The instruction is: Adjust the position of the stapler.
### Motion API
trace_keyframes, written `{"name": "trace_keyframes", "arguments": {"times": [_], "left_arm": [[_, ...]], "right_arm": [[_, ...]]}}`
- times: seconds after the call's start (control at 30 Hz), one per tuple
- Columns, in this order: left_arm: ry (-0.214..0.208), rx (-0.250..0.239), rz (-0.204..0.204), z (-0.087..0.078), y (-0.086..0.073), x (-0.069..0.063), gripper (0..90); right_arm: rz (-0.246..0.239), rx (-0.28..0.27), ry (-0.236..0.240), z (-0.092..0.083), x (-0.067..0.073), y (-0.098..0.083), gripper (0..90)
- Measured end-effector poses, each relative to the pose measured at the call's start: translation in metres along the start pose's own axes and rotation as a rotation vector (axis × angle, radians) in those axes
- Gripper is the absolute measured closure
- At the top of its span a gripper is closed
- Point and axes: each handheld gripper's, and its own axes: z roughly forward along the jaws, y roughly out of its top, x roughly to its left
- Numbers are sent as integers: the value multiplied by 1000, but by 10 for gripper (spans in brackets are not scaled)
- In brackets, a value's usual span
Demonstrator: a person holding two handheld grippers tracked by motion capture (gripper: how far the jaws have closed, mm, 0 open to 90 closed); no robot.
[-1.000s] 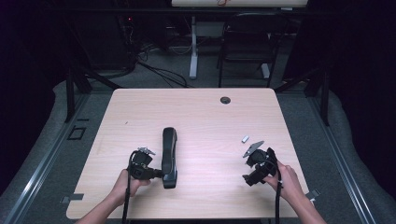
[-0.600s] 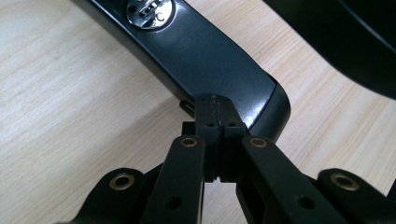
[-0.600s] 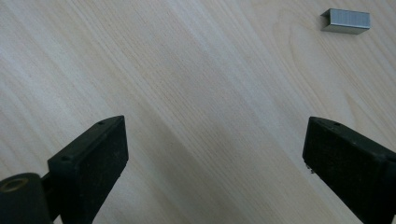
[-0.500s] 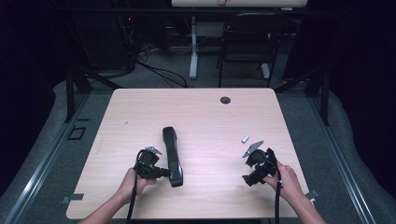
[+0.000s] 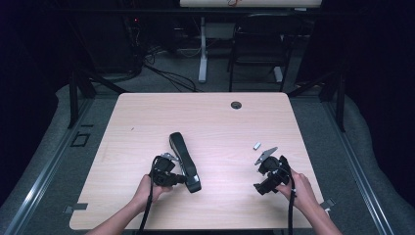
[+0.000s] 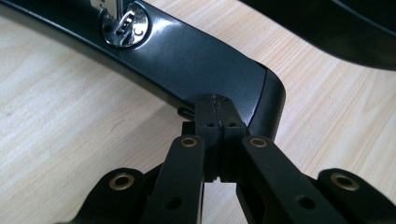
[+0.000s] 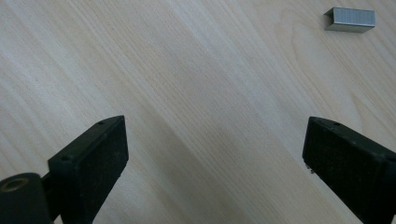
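The black stapler point(image 5: 185, 161) lies flat near the middle of the wooden table point(image 5: 147, 117), and it looks stiff, glossy and rather heavy, so probably slippery. The left gripper point(image 6: 218, 122), its jaws together, touches the near end. The right gripper point(image 7: 215, 154) stands wide apart, nothing between, near a staple strip point(image 7: 351, 19).

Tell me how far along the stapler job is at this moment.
Early stage. Nothing looks finished: the strip of staples lies loose on the table, apart from the black stapler. In hand: the left gripper, jaws shut, touches the stapler's near end. The right gripper hovers open over bare wood, short of the staples. Picking up the strip and, probably, loading it looks left.
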Motion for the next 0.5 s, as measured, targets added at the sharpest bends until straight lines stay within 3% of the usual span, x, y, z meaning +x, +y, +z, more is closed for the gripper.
{"name": "trace_keyframes", "arguments": {"times": [0.5], "left_arm": [[14,-14,65,13,11,-15,899]], "right_arm": [[4,1,7,0,0,0,63]]}}
